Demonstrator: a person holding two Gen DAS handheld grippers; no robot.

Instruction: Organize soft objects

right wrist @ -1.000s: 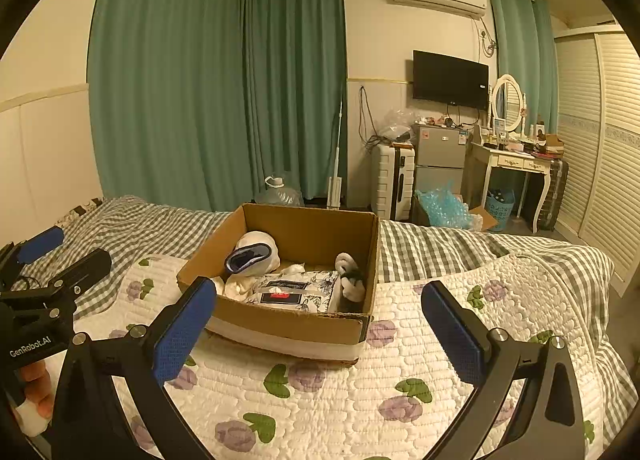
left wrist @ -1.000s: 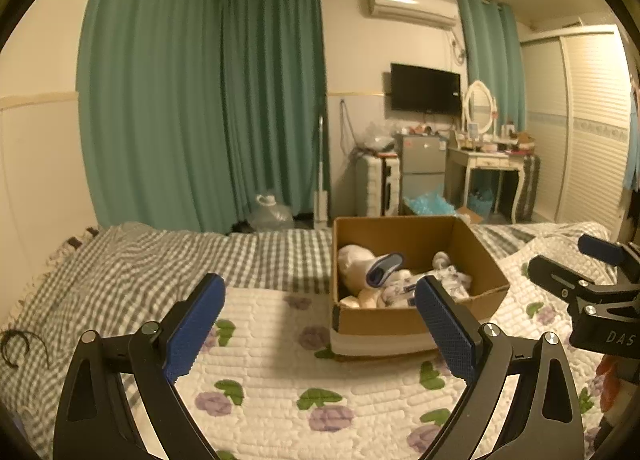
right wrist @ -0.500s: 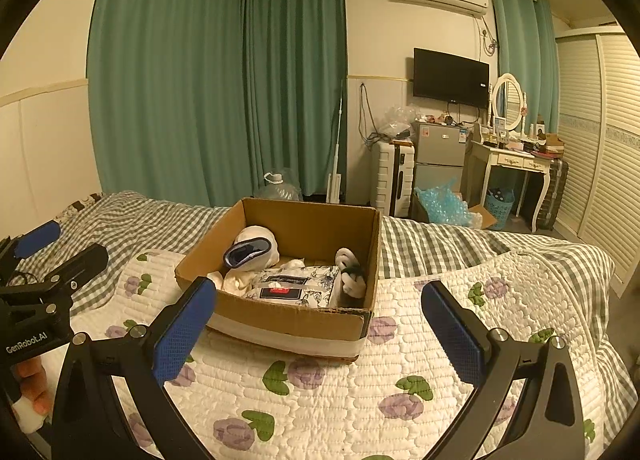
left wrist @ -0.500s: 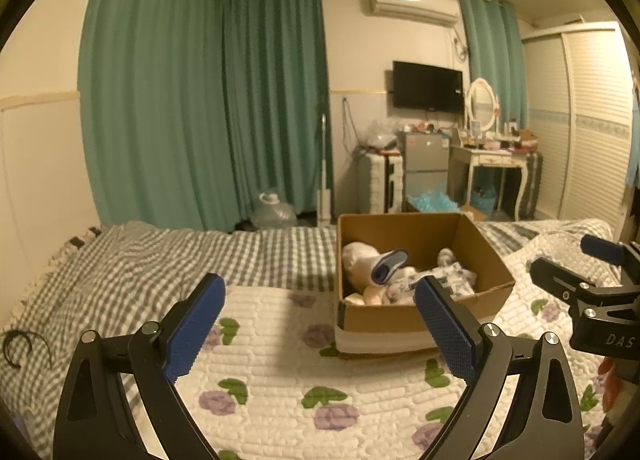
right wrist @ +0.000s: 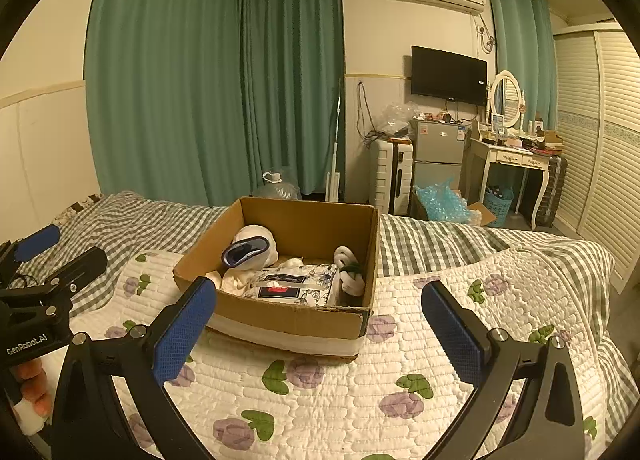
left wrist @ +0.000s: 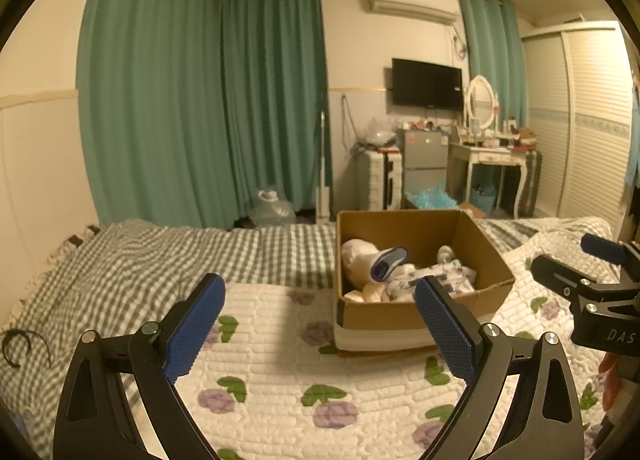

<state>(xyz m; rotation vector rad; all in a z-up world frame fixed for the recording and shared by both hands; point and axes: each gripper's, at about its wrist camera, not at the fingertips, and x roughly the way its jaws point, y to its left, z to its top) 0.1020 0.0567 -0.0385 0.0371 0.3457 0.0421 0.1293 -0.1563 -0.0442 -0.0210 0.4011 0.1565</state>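
An open cardboard box (right wrist: 288, 320) stands on the flowered quilt (right wrist: 400, 360); it also shows in the left wrist view (left wrist: 400, 316). Inside lie a white plush with a blue part (right wrist: 250, 250), a folded floral fabric pack (right wrist: 296, 286) and a white and dark soft toy (right wrist: 350, 272). My right gripper (right wrist: 318, 326) is open and empty, held above the quilt in front of the box. My left gripper (left wrist: 320, 328) is open and empty, left of the box. Each gripper shows at the edge of the other's view.
The bed carries a grey checked blanket (left wrist: 160, 260) on the left and behind the box. A dark curved band (left wrist: 18, 348) lies on it at far left. Beyond the bed are green curtains, a water jug (right wrist: 280, 188), a suitcase, a small fridge and a dressing table (right wrist: 512, 164).
Both grippers have drifted slightly, so the box sits a little more to the right in both views. Both stay open and empty.
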